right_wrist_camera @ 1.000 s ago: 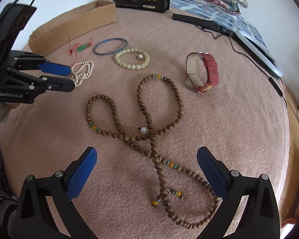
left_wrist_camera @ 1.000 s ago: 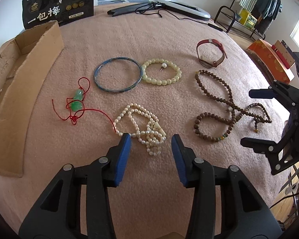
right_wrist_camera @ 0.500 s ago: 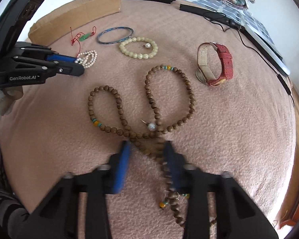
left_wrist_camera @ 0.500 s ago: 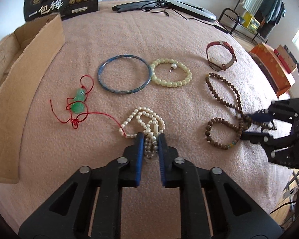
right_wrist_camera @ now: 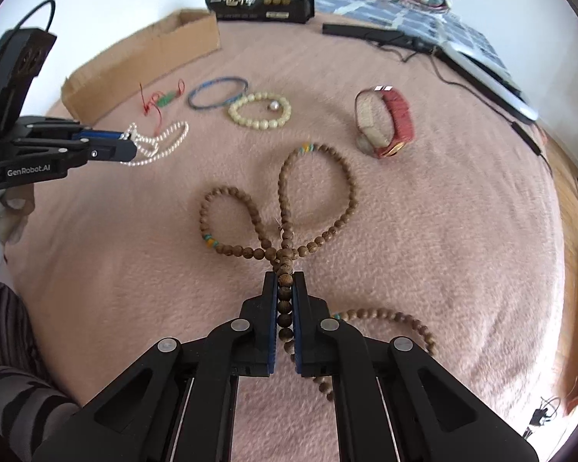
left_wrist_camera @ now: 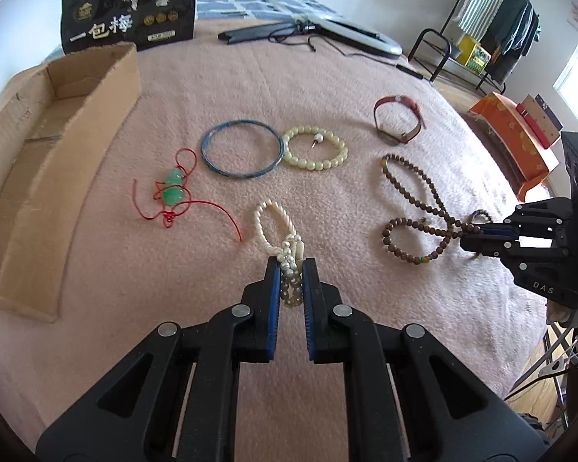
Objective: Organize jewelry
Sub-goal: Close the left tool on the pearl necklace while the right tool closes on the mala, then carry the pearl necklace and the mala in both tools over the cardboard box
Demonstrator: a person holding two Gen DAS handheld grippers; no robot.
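My left gripper (left_wrist_camera: 290,265) is shut on a white pearl necklace (left_wrist_camera: 275,223), whose far loop trails on the pink blanket; it also shows in the right wrist view (right_wrist_camera: 162,142). My right gripper (right_wrist_camera: 285,281) is shut on a long brown wooden bead necklace (right_wrist_camera: 316,192), its loops spread ahead on the blanket; it also shows in the left wrist view (left_wrist_camera: 416,192). A green pendant on red cord (left_wrist_camera: 173,192), a blue bangle (left_wrist_camera: 242,152), a pale bead bracelet (left_wrist_camera: 314,152) and a red-strap watch (left_wrist_camera: 399,123) lie on the blanket.
An open cardboard box (left_wrist_camera: 38,177) lies along the left edge. A black printed bag (left_wrist_camera: 129,19) stands at the back. A black bar with cables (left_wrist_camera: 289,32) lies at the far edge. An orange box (left_wrist_camera: 512,138) and a clothes rack (left_wrist_camera: 493,30) stand beyond the right side.
Both grippers went from wide open to shut. The left closed on the pearl necklace and drew it up and back; the right closed on the wooden bead necklace and gathered its strands.
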